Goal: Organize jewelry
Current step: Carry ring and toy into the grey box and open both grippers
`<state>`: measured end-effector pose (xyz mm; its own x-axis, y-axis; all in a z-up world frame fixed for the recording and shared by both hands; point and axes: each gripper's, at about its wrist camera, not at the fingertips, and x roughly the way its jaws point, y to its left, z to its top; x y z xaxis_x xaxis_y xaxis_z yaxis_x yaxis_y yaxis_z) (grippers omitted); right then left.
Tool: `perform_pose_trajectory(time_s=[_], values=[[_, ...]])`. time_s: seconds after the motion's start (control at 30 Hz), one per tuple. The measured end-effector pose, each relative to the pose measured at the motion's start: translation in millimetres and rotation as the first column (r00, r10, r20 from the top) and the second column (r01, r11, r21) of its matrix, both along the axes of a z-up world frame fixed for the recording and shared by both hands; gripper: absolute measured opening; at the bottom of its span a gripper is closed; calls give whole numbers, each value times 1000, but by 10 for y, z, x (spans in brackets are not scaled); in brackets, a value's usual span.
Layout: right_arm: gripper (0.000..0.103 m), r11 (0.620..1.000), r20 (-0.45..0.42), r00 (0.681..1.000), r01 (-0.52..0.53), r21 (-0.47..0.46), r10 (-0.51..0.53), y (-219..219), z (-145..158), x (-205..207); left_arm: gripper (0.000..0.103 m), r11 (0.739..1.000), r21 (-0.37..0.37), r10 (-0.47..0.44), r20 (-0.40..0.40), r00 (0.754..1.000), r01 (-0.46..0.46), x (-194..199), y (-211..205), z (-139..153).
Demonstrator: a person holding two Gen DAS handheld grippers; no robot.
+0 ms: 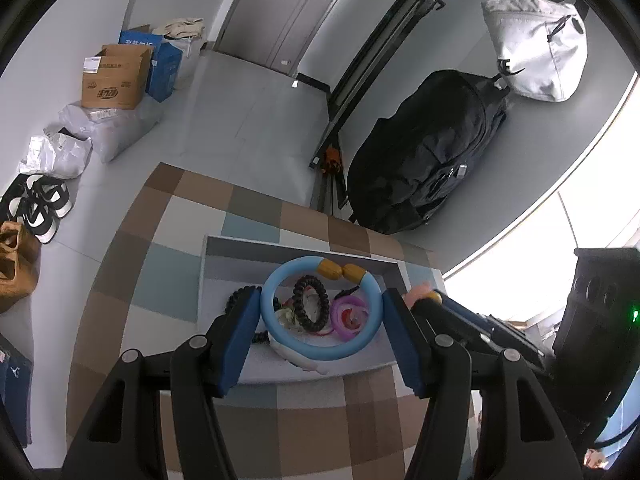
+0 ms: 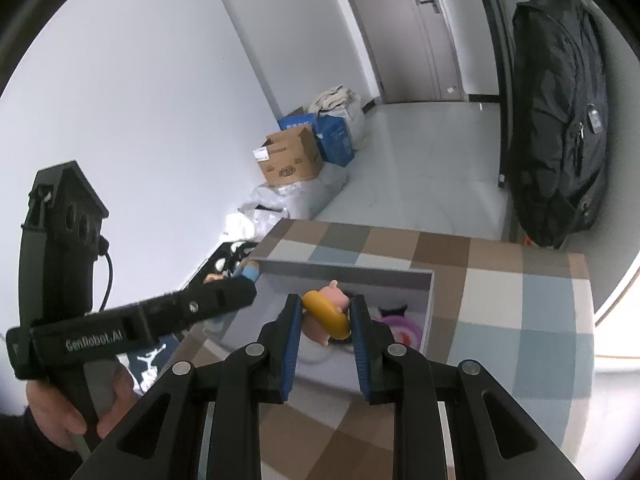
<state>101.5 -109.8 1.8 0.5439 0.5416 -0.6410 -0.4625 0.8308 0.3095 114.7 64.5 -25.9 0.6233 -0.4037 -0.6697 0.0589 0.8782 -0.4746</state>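
Observation:
My left gripper (image 1: pixel 320 308) is shut on a light blue ring bracelet (image 1: pixel 280 344) with two yellow beads, held just above a grey tray (image 1: pixel 224 264). The tray holds a black bead bracelet (image 1: pixel 298 304), a purple coiled band (image 1: pixel 350 314) and other small pieces. My right gripper (image 2: pixel 325 316) is shut on a pink pig figure wearing a yellow ring (image 2: pixel 326 314), over the same tray (image 2: pixel 344 274). The left gripper's body (image 2: pixel 160 312) shows at the left of the right wrist view.
The tray sits on a checkered brown, blue and grey tablecloth (image 1: pixel 168 264). A black backpack (image 1: pixel 432 152) and a white bag (image 1: pixel 536 48) hang on the wall. Cardboard boxes (image 1: pixel 116 76), plastic bags and shoes (image 1: pixel 40 204) lie on the floor.

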Motion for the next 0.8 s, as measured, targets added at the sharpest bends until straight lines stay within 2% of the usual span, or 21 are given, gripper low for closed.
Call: perform_pose_trajectory(time_s=[0.4, 0.8], values=[[23, 999, -37, 999, -4, 47, 5, -58, -148, 295, 57, 999, 31, -25, -41, 999, 27, 223, -149, -101], [23, 998, -57, 998, -3, 67, 6, -126, -193, 330, 57, 1000, 1, -18, -88, 996, 18, 328, -155, -190]])
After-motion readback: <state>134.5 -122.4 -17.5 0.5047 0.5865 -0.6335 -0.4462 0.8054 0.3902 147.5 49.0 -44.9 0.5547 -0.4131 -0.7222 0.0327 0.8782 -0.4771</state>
